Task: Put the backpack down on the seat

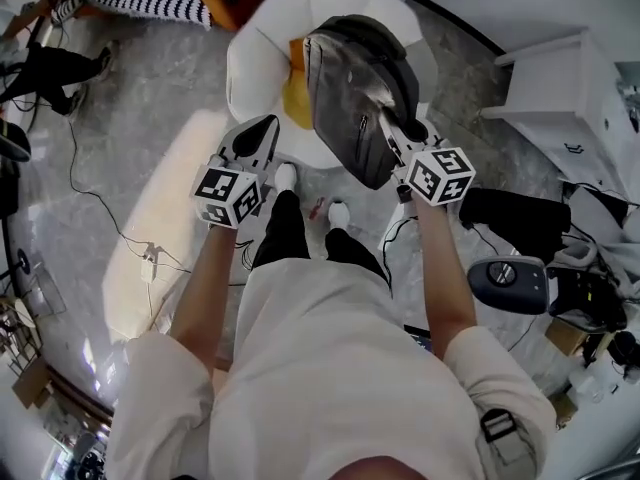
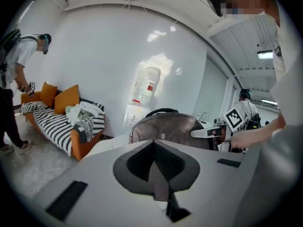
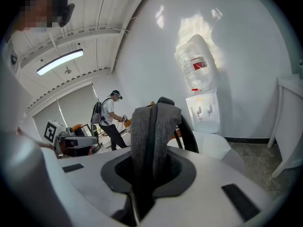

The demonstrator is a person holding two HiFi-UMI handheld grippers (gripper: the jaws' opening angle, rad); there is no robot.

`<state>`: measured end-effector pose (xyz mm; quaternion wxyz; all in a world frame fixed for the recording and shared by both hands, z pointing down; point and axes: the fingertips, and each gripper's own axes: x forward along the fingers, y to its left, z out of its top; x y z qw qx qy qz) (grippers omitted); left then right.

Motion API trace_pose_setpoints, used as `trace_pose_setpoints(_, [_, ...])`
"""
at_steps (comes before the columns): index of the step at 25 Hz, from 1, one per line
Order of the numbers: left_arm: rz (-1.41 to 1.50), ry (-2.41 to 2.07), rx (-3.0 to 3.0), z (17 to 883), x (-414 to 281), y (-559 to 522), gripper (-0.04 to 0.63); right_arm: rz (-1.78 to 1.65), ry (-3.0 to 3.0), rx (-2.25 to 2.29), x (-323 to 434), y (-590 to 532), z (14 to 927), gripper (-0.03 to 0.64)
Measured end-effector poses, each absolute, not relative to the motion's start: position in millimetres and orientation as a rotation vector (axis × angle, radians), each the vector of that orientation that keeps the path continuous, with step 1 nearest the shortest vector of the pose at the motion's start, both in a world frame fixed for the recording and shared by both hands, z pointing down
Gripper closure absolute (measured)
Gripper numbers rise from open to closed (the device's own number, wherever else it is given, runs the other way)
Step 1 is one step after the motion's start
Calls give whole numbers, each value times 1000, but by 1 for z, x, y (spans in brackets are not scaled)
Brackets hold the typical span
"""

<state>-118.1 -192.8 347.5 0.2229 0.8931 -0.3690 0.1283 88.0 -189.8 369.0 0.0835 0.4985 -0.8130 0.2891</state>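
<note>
1. right gripper [image 1: 392, 128]: jaws clenched on an edge of the grey backpack [image 1: 355, 93]. In the right gripper view the fabric fills the gap between the pads and stands straight up out of it.
2. The backpack hangs from that grip over the right part of the white seat [image 1: 255, 58], with its black carry handle at the far end. Can't tell whether its bottom touches the seat.
3. left gripper [image 1: 262, 133]: jaws closed on each other with nothing between them. It sits near-left of the backpack, clear of it, over the seat's near-left edge.
4. A yellow cushion [image 1: 295, 98] lies on the seat, just left of the backpack and partly covered by it.
5. A cream bench [image 1: 160, 228] runs along the floor left of the person's legs, and a white cabinet [image 1: 570, 88] stands at far right.
6. The left gripper view shows a striped sofa [image 2: 52, 122] with orange pillows at far left and another person [image 2: 14, 79] standing beside it.
7. A water dispenser [image 3: 201, 86] stands against the far wall behind the seat.
</note>
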Motion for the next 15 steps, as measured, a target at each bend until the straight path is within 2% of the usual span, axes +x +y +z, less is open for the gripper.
trace_pose_setpoints(7, [360, -962, 2450, 393, -140, -253, 578, 910, -2386, 1472, 60, -242, 425, 538])
trace_pose_setpoints(15, [433, -934, 2455, 448, -133, -289, 578, 967, -2346, 1461, 56, -267, 480, 538])
